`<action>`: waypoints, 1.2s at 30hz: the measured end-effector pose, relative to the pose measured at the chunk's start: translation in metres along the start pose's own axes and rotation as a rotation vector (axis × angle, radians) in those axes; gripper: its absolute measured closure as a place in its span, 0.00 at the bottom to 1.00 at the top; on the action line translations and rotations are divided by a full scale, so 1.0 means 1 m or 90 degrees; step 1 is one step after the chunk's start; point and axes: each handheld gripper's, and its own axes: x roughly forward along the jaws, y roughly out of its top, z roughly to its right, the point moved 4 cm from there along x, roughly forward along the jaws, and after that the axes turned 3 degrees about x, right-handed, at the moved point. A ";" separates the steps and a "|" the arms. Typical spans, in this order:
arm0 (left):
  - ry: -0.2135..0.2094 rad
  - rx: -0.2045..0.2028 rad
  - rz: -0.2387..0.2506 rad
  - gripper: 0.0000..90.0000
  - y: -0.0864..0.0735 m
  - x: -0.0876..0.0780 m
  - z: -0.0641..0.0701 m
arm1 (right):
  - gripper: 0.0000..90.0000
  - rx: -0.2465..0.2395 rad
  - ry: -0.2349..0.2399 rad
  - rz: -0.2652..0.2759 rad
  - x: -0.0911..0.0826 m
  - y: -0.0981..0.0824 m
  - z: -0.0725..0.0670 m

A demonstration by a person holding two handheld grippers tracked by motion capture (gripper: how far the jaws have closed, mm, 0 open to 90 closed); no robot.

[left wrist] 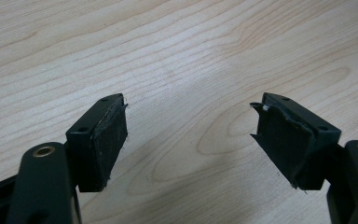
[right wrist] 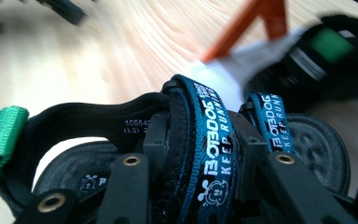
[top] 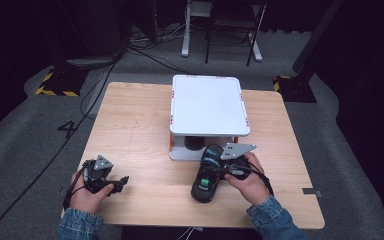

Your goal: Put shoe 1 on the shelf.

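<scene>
I've got the right gripper (top: 228,169) clamped on the sandal (top: 206,175) strap, near-right on the table (top: 140,130) by the white shelf (top: 207,105), probably for shelving it; left gripper (top: 111,183) idles wide, empty.

The person wears blue denim sleeves (top: 275,220) with buttoned-looking cuffs at both wrists. Each hand carries a black claw. The left claw (top: 125,179) bears a grey three-cornered plate (top: 101,163) on top, and a thin black cable (top: 72,187) loops from it around the wrist. The right claw (top: 215,167) has a like grey plate (top: 237,150) dotted with small holes, and a black cable (top: 262,177) curving over the back of the hand. In the left gripper view the jaws are matte black blocks with worn, frayed dark pads (left wrist: 109,140), small screw holes and brass-coloured rivets (left wrist: 43,150). The right gripper view shows black linkage bars (right wrist: 128,191) with the same brass rivets.
</scene>
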 end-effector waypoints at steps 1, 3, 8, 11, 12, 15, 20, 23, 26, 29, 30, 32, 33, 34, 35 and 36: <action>0.000 0.000 0.000 0.28 0.000 0.000 0.000 | 0.73 0.005 -0.010 -0.003 -0.001 -0.004 0.007; -0.002 -0.001 0.000 0.28 0.000 0.000 0.000 | 0.73 0.017 -0.018 -0.004 -0.003 -0.009 0.017; -0.001 -0.002 0.003 0.28 0.000 0.000 -0.001 | 0.72 0.052 -0.041 -0.006 -0.006 -0.022 0.037; -0.002 -0.001 0.001 0.28 0.000 0.000 -0.001 | 0.71 0.071 -0.045 -0.003 -0.002 -0.030 0.045; -0.002 -0.002 0.000 0.28 0.000 0.000 0.000 | 0.69 0.078 -0.039 0.002 -0.001 -0.031 0.045; -0.001 -0.002 0.001 0.28 0.000 0.000 0.000 | 0.64 0.083 -0.031 0.002 0.002 -0.033 0.047; 0.002 -0.001 0.003 0.28 0.000 0.000 0.000 | 0.49 0.092 -0.035 -0.007 -0.002 -0.029 0.039; -0.001 0.001 0.000 0.28 0.000 0.000 0.000 | 0.41 0.090 -0.059 0.027 -0.012 -0.023 0.033; -0.003 0.000 0.000 0.28 0.000 0.000 0.000 | 0.41 0.096 -0.072 0.058 -0.024 -0.018 0.025; -0.002 0.000 0.000 0.28 0.000 0.001 0.001 | 0.46 0.103 -0.058 0.076 -0.031 -0.017 0.009; -0.003 0.000 0.000 0.28 0.000 0.001 0.001 | 0.46 0.109 -0.042 0.076 -0.031 -0.017 0.003; -0.004 0.003 -0.001 0.28 0.001 0.002 0.002 | 0.47 0.116 -0.008 0.067 -0.028 -0.019 -0.007; -0.004 0.004 -0.001 0.28 0.001 0.002 0.002 | 0.47 0.122 0.021 0.058 -0.022 -0.022 -0.014; -0.004 0.004 -0.001 0.28 0.001 0.002 0.002 | 0.47 0.122 0.021 0.058 -0.022 -0.022 -0.014; -0.006 0.002 -0.004 0.28 0.002 0.002 0.003 | 0.62 0.133 0.034 0.019 -0.012 -0.029 -0.018; -0.005 0.003 -0.002 0.28 0.002 0.002 0.003 | 0.69 0.132 0.036 0.003 -0.010 -0.031 -0.019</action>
